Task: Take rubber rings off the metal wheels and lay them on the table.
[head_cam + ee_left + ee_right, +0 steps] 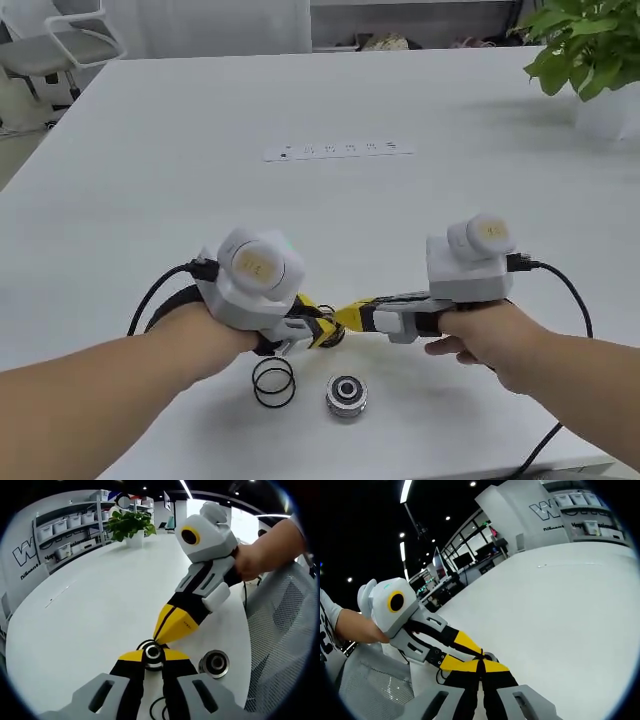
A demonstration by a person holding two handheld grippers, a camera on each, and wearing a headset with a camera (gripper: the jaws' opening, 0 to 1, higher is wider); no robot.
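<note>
Metal wheel (pixel 153 652) in left gripper (pixel 153 657), right gripper (pixel 163 636) touching

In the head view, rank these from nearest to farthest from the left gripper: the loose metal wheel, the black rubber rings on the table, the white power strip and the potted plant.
1. rubber rings and loose metal wheel, on the person's side of the left gripper: too close to call.
2. power strip, mid-table, beyond.
3. potted plant, far right corner.

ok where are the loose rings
In the head view the two rings lie overlapping on the table near its front edge, just left of the free wheel and below the left gripper.
</note>
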